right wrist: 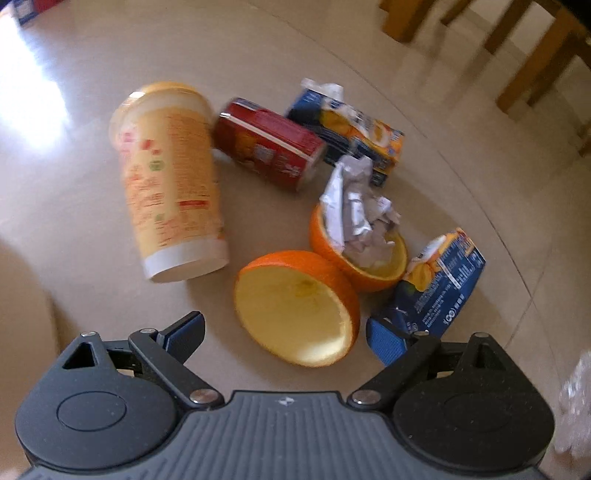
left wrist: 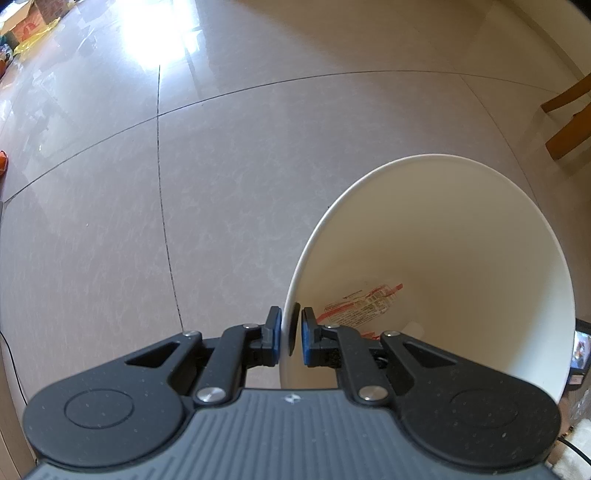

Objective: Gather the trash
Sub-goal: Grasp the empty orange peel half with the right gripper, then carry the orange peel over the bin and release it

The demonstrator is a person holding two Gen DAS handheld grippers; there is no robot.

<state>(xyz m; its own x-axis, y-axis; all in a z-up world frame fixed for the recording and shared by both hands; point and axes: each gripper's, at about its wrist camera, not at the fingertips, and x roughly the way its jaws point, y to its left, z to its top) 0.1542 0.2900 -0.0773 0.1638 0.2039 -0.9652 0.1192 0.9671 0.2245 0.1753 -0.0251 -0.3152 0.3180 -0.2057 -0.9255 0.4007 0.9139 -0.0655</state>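
Left gripper (left wrist: pixel 291 334): clamped on the rim of a white bin (left wrist: pixel 461 236), one blue pad outside the wall, the other inside. Bin tilted toward the camera, mouth open to view. Inside, low against the wall: one flat wrapper (left wrist: pixel 364 304) with red and white print. Bin surrounded by glossy beige tiled floor (left wrist: pixel 184 184), dark grout lines crossing it. Wooden chair legs (left wrist: pixel 569 122) at the far right edge, well apart from the bin. Yellow plastic and cardboard (left wrist: pixel 26 29) at the top left corner, too small to identify further.

Right gripper (right wrist: pixel 284 332): released, fingers spread wide, nothing between the pads. Pointed down over a cluster of trash on the floor.

Trash noted, all lying on the tiles:
- Orange peel half (right wrist: pixel 295 306), hollow side up, just ahead of the gripper, between the two fingers' lines.
- Second peel half (right wrist: pixel 369 258), touching the first, crumpled paper (right wrist: pixel 358 210) resting in and over it.
- Tall yellow cup (right wrist: pixel 170 177) on its side, left of the peels, base toward the camera.
- Red can (right wrist: pixel 269 144) on its side, just beside the cup's upper end.
- Blue juice carton (right wrist: pixel 347 129) behind the can, flattened at one end.
- Second blue carton (right wrist: pixel 439 280) at right, just beside the right finger.

Wooden furniture legs (right wrist: pixel 517 55) beyond the pile. View slightly blurred.
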